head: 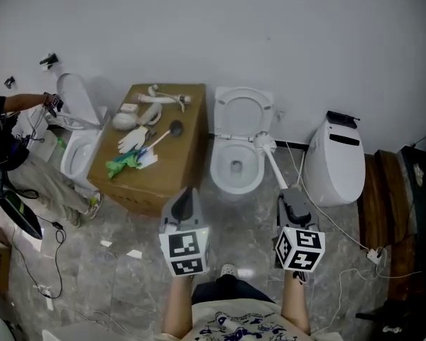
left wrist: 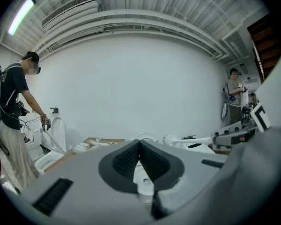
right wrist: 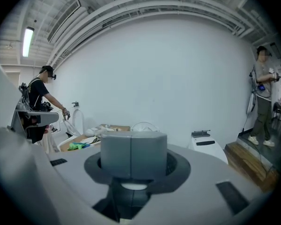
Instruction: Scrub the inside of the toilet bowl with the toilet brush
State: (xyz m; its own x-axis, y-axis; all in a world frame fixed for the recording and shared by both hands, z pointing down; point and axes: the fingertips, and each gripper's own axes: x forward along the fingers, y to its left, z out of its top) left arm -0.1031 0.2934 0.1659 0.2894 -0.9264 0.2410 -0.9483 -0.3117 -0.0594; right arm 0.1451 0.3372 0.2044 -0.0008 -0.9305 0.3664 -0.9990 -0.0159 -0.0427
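Holding toilet brush (head: 273, 163) in right gripper (head: 288, 192), jaws clamped on white handle. Brush head sits at right rear rim of open toilet bowl (head: 219, 169). Left gripper (head: 188, 192) pinched closed, empty (hovering over floor (head: 128, 275), just left of bowl).

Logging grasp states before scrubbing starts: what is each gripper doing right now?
Left gripper: closed, empty.
Right gripper: closed on the toilet brush handle.

Bright, even light from a ceiling tube (left wrist: 21, 15); gripper views bend at dark edges, perhaps soft.
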